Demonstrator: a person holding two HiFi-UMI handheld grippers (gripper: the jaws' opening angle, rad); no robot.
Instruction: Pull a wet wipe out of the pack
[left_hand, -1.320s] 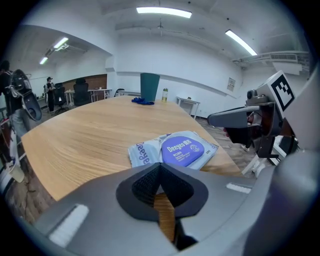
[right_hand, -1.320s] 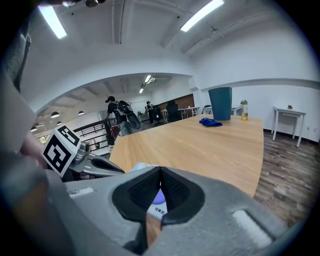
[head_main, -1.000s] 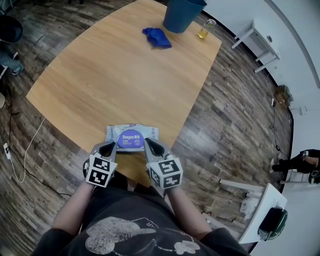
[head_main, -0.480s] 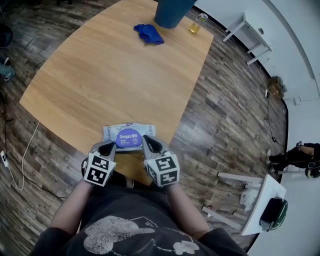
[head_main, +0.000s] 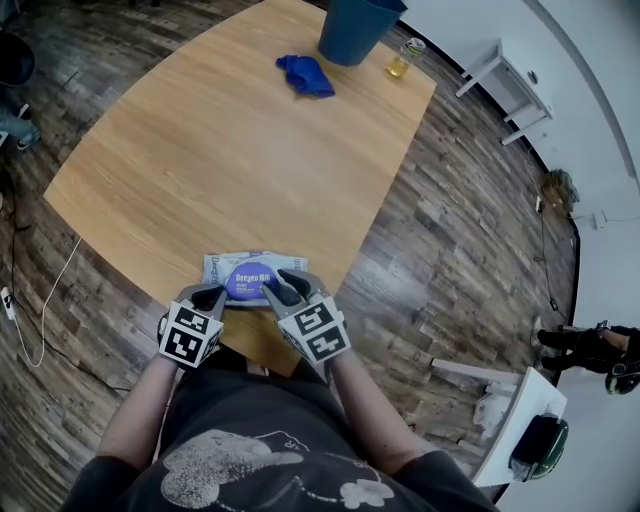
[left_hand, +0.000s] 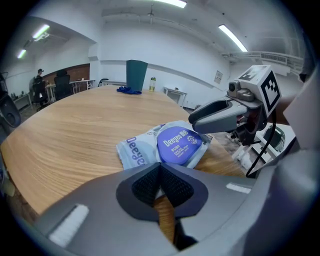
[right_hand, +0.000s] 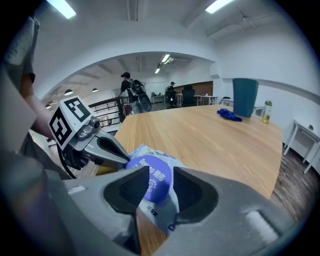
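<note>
A grey wet wipe pack (head_main: 250, 275) with a round purple lid (left_hand: 179, 145) lies flat near the front edge of the wooden table (head_main: 230, 150). My left gripper (head_main: 213, 296) is shut, its tips (left_hand: 160, 169) resting at the pack's near left corner; I cannot tell whether they pinch the film. My right gripper (head_main: 277, 287) hovers over the near right part of the pack, tilted inward. Its jaws are opening, and the purple lid (right_hand: 150, 181) shows in the gap (right_hand: 161, 176) between them, with the pads not pressing on it. No wipe is showing.
A blue bin (head_main: 358, 28), a crumpled blue cloth (head_main: 305, 75) and a small bottle of yellow liquid (head_main: 403, 60) stand at the table's far end. The table's front edge runs just under my grippers. White furniture (head_main: 505, 70) stands to the right, on the wood floor.
My right gripper has shifted left over the pack's lid, rolled inward, and its jaws have parted. The left gripper and the pack have stayed put.
</note>
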